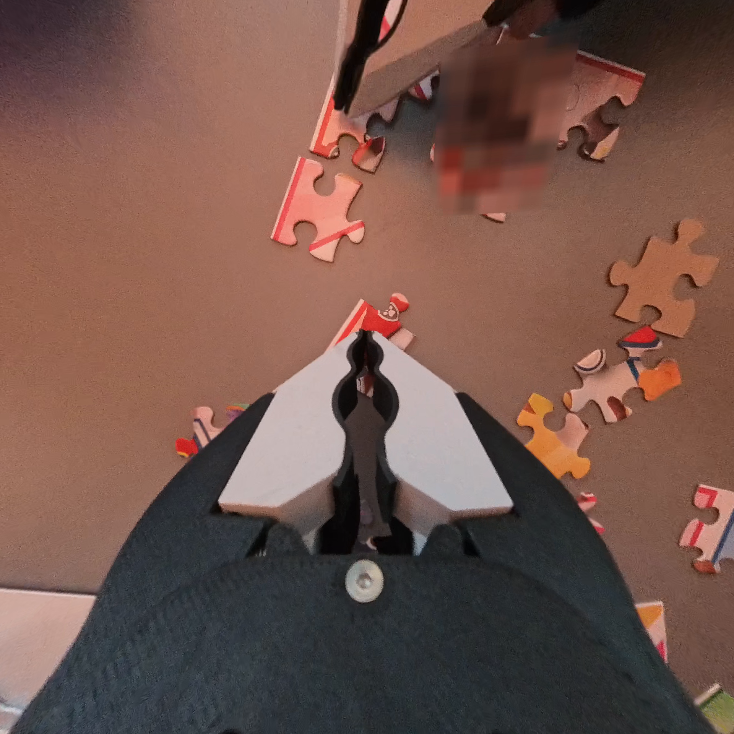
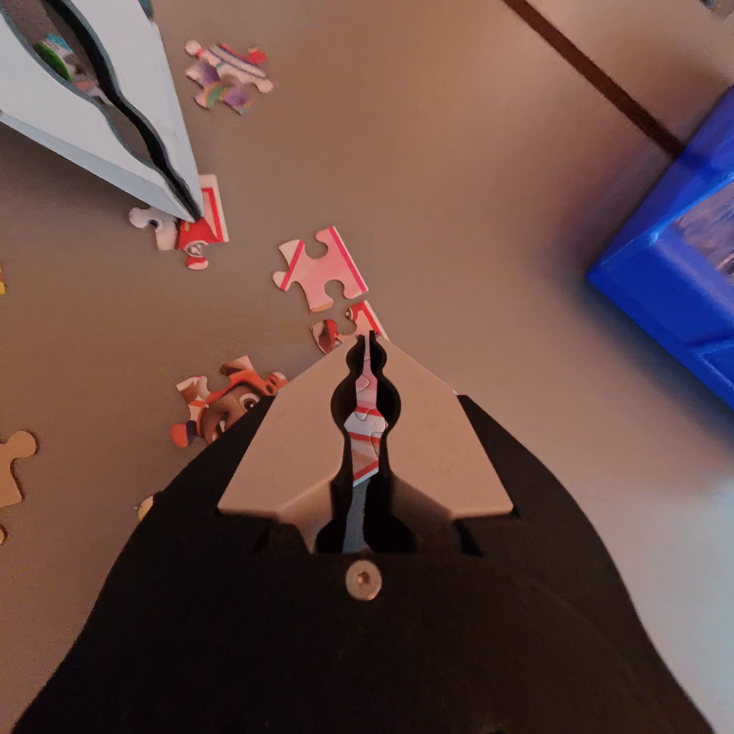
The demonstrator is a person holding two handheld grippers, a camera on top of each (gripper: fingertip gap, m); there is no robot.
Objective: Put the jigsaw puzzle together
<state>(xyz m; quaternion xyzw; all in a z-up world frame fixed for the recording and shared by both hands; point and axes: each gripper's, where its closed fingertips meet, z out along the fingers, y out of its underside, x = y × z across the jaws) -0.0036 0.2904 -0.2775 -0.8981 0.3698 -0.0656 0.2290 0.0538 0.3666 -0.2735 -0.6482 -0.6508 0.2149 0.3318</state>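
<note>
Red-edged corner piece (image 1: 383, 317) flat on table, at tip of L gripper (image 1: 365, 335), jaws pinched on its edge. R gripper (image 2: 367, 337) closed, tips down on assembled section (image 2: 359, 321). Pink edge piece (image 2: 323, 270) just ahead. Probably slide piece w/o lifting; keep section pinned.

A plain brown surface (image 2: 437, 159) fills most of both views. In the right wrist view a bright blue bin (image 2: 675, 254) sits at the right edge of it, with something pale and blurred showing through its open side. Beyond the bin a dark strip (image 2: 588, 71) runs diagonally across the upper right. In the left wrist view a pale slab (image 1: 35, 631) lies at the lower left corner.
</note>
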